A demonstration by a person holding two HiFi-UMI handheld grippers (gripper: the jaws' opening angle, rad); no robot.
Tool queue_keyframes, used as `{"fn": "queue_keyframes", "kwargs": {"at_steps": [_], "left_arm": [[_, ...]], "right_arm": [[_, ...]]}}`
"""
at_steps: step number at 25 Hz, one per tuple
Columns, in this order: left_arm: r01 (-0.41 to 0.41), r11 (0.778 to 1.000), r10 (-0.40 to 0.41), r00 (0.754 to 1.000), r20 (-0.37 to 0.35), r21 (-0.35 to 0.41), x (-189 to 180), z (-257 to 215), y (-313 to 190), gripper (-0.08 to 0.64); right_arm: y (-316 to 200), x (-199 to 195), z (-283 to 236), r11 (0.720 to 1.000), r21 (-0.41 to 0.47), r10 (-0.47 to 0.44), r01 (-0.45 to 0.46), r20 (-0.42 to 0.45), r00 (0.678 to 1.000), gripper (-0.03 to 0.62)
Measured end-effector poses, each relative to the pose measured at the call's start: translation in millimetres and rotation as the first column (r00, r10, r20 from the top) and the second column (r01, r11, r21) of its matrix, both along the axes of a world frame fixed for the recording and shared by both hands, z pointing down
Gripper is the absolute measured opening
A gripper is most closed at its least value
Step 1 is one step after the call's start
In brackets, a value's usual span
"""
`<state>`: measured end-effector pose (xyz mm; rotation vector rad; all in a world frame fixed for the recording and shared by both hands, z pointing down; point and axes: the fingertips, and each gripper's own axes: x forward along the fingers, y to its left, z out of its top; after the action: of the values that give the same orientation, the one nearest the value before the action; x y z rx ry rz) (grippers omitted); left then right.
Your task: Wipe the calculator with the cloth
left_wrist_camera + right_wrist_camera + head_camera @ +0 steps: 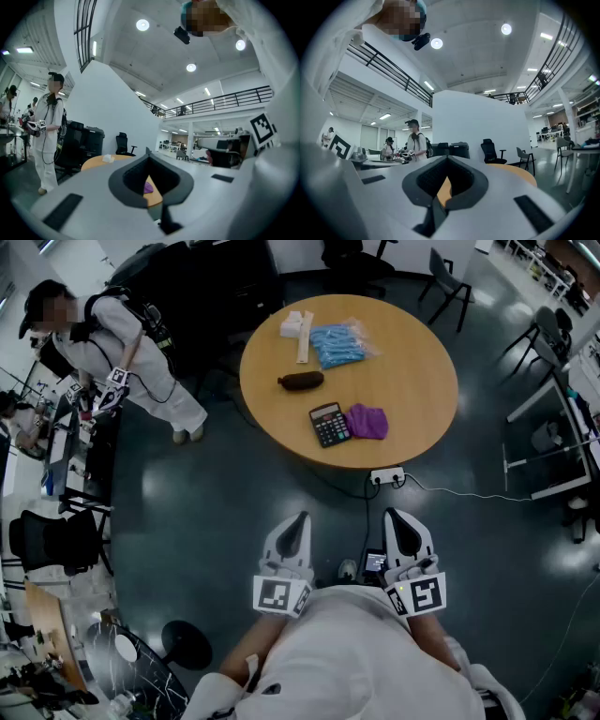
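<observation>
Both tools are held close to the person's body, well apart from the round table. The left gripper and the right gripper each have their jaws together with nothing between them. A stretch of dark floor lies open between them and the table's near edge, where a white power strip and its cable lie. Another person stands left of the table, and chairs stand beyond it. The calculator lies flat near that near edge, its long axis running away from the person, its far end tipped slightly left. The purple cloth is bunched just beside it on the right.
</observation>
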<state>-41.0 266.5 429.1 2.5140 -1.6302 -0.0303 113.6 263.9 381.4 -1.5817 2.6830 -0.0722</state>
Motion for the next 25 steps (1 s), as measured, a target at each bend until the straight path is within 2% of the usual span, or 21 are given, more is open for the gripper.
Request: {"fn": "queue_keyframes", "kwargs": {"at_steps": [10, 15, 21, 25], "left_arm": [[0.001, 1.0, -0.001, 1.0, -0.004, 0.0, 2, 0, 0, 0.008], [0.019, 1.0, -0.019, 1.0, -0.013, -0.013, 5, 4, -3, 0.006], [0.056, 0.998, -0.056, 0.998, -0.01, -0.043, 17, 14, -4, 0.008], [0.084, 0.995, -0.084, 0.996, 0.006, -0.049, 25, 23, -10, 0.008]], "right_arm": [[-3, 3, 5, 1.0, -0.014, 0.006, -0.006, 0.013, 1.0, 0.015], [-7, 14, 8, 0.999, -0.043, 0.014, -0.01, 0.098, 0.995, 0.015], [-12, 30, 16, 0.998, -0.057, -0.016, 0.02, 0.076, 0.997, 0.017], [-31, 39, 14, 0.999, -0.019, -0.043, 0.045, 0.081, 0.996, 0.015]]}}
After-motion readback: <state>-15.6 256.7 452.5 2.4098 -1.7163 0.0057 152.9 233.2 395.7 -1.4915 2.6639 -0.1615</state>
